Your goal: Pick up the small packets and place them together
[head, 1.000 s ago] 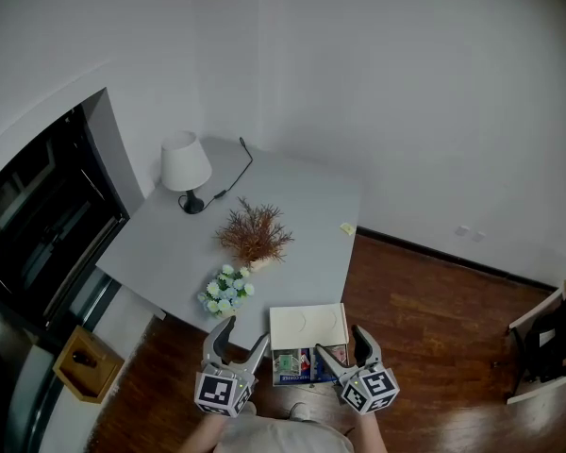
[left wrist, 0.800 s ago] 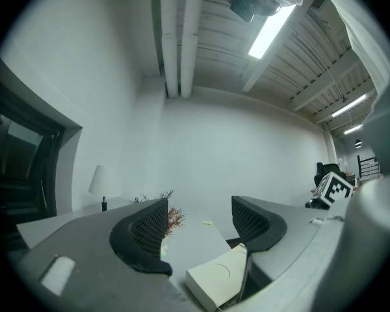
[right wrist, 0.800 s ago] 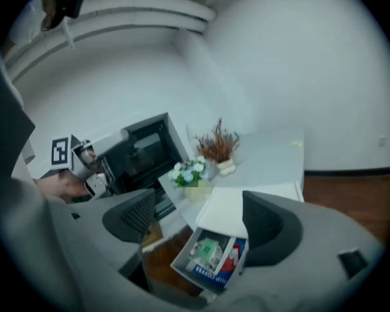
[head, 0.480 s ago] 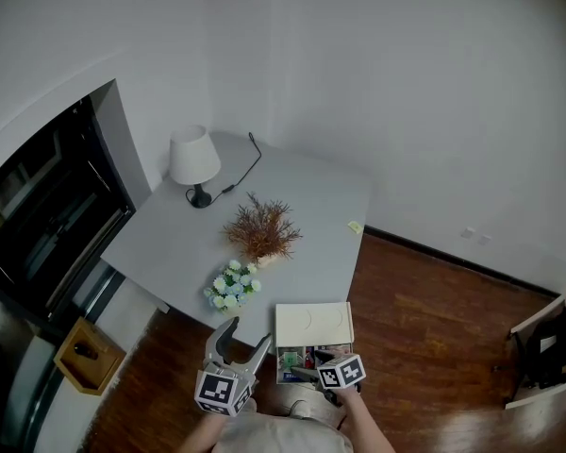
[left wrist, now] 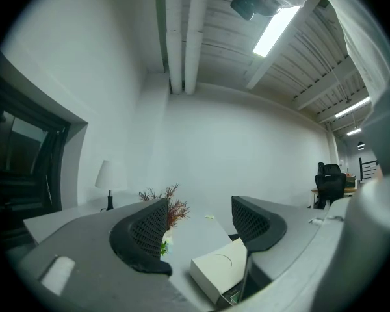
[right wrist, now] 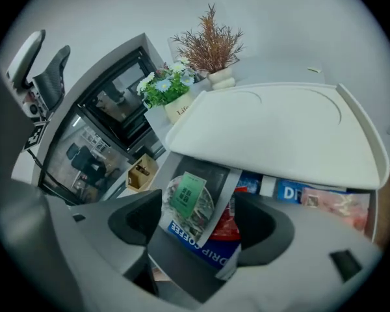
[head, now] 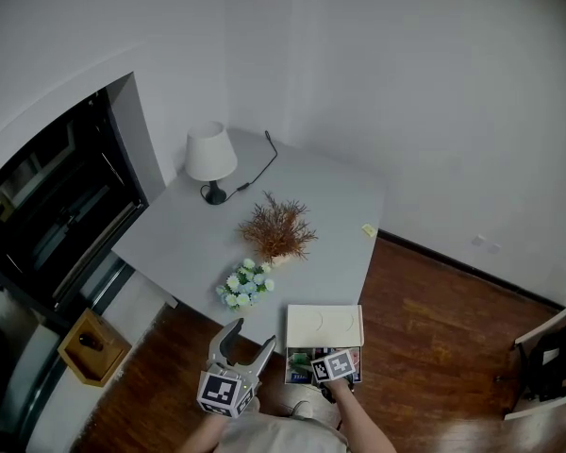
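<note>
A white box with its lid raised sits at the table's near edge, with several small packets inside. My right gripper points down into it, and only its marker cube shows in the head view. In the right gripper view its jaws are closing around a drip coffee packet with a green label, under the lid. The packet stands between the pads and I see no firm squeeze. A blue packet and a pink one lie beside it. My left gripper hovers left of the box, open and empty.
On the grey table stand a white lamp, a dried plant and a bunch of flowers; a yellow note lies at the far right edge. A wooden crate sits on the floor at the left.
My right gripper has swung from beside the box to above it and tipped down into the packets, its jaws narrowing. The left gripper stays about where it was.
</note>
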The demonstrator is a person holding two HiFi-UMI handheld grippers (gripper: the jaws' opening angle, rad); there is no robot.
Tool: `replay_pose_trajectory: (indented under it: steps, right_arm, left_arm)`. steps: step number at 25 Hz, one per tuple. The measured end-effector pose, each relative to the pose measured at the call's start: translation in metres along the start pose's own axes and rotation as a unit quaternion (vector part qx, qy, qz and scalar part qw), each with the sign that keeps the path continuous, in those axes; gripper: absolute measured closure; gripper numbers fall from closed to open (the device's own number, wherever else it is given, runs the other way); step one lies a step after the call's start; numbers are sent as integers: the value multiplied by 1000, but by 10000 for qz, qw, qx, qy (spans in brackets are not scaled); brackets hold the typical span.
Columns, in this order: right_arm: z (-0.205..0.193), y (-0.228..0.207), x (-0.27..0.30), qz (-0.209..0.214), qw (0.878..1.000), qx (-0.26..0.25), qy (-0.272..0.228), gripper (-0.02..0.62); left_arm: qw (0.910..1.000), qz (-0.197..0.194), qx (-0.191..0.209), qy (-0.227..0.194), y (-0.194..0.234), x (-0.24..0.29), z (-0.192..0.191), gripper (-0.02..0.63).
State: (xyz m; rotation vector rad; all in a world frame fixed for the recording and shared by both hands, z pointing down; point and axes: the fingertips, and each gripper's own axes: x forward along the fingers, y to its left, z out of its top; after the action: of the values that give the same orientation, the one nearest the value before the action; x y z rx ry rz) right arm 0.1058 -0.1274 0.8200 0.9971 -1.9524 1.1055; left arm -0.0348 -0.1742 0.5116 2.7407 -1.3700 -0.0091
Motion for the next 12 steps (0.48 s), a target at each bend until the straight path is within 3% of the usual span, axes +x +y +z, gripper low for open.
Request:
replay_pose_trajectory:
  steps: [4, 10, 11, 12]
  right_arm:
    - [3, -1, 6, -163, 9999, 9, 16, 250]
    - [3, -12, 1, -536, 9985, -107, 8, 376]
    - [4, -14, -4, -571, 9983, -96, -69, 422]
    - [5, -16, -9, -583, 9981, -80, -155, 558]
  left_arm:
    - [10000, 71, -27, -11, 6, -3, 0, 300]
    - [10000, 83, -27, -11, 8, -2, -1, 301]
    - [10000, 87, -30, -6, 9, -2, -1, 301]
    - [10000, 91, -41, -5, 9, -1, -1, 301]
